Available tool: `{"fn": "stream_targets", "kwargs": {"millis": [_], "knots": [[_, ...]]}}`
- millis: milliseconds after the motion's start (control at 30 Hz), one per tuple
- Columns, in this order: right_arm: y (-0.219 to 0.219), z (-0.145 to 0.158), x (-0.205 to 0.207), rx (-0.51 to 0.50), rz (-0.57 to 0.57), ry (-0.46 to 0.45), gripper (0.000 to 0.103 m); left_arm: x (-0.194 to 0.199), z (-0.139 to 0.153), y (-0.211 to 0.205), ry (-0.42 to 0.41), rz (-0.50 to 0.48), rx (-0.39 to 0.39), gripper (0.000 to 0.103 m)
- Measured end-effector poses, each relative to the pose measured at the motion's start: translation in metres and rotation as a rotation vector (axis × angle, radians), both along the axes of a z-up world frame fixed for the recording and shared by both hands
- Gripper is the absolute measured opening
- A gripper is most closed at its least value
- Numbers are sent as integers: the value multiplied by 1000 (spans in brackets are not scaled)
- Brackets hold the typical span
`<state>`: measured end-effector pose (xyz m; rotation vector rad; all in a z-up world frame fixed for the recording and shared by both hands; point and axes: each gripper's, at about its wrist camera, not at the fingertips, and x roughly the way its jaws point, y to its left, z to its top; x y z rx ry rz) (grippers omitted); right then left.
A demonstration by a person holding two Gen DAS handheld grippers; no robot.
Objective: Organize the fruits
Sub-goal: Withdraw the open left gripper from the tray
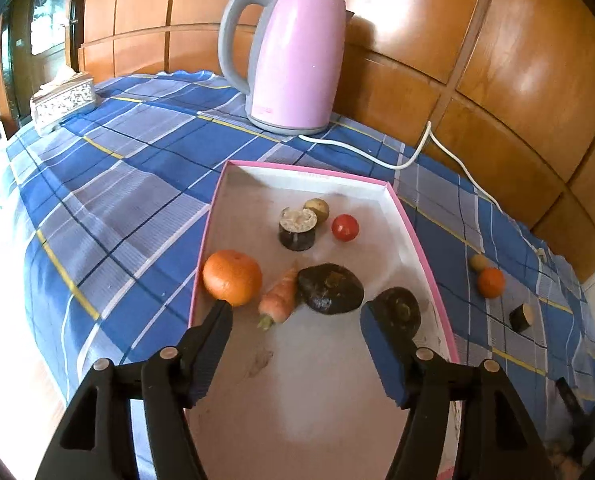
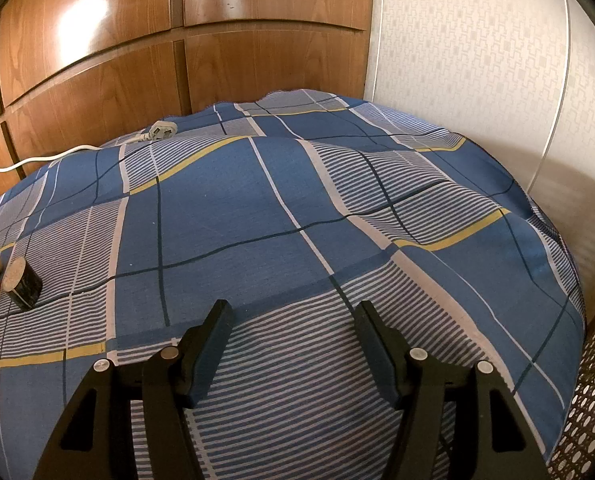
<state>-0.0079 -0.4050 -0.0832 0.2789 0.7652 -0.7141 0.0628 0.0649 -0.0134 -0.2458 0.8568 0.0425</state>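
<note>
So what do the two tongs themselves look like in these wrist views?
Both match. The left tongs and right tongs are matte black plastic, each with two tapering fingers lined inside with dark blue pads. Round silver pins sit at the pivots, and triangular cutouts pierce the outer links. No cables, markings or sleeves show.

A home room is showing here: glossy wooden wall panels (image 1: 477, 32) are backing a table draped in a blue checked cloth (image 1: 109, 184), where a pink electric kettle (image 1: 293, 56) and an ornate silver tissue box (image 1: 63, 100) are standing beside patterned white wallpaper (image 2: 469, 40).
</note>
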Motion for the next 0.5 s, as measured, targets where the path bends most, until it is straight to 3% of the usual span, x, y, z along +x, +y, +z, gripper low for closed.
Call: {"fn": "stream_targets", "kwargs": {"millis": [500], "knots": [[0,0,0,-1,-1,0,65,-25,5,-1,-17,3,14,72]]}}
